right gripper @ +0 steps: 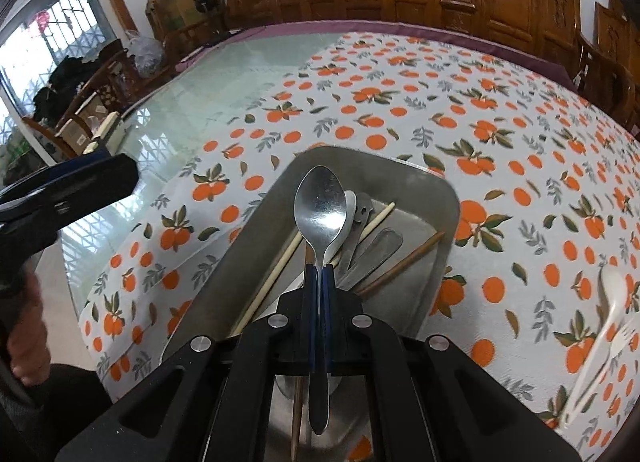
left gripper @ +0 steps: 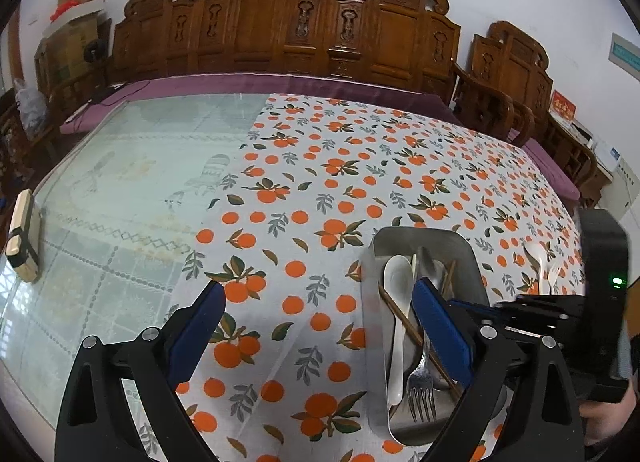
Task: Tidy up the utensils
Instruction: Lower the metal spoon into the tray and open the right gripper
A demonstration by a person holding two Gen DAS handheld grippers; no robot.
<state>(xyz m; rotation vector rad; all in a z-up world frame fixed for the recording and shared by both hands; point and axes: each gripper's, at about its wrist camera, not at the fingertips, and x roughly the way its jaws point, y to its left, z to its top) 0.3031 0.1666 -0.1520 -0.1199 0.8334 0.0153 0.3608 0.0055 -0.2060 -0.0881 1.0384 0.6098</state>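
A steel tray (left gripper: 376, 322) (right gripper: 404, 170) sits on the orange-print tablecloth. It holds a white spoon (left gripper: 396, 302), a metal fork (left gripper: 422, 382), chopsticks (right gripper: 404, 262) and other metal utensils. My right gripper (right gripper: 319, 268) is shut on a metal spoon (right gripper: 320, 210) by its handle and holds it over the tray, bowl pointing away. My left gripper (left gripper: 316, 306) is open and empty, just left of the tray, with its right finger over the tray's edge. A white plastic spoon (right gripper: 612, 294) and a white fork (right gripper: 624, 338) lie on the cloth to the right of the tray.
The cloth (left gripper: 360, 166) covers the right part of a glass-topped table (left gripper: 132, 166). A small wooden block (left gripper: 24, 234) lies at the table's left edge. Carved wooden benches (left gripper: 288, 26) stand behind the table.
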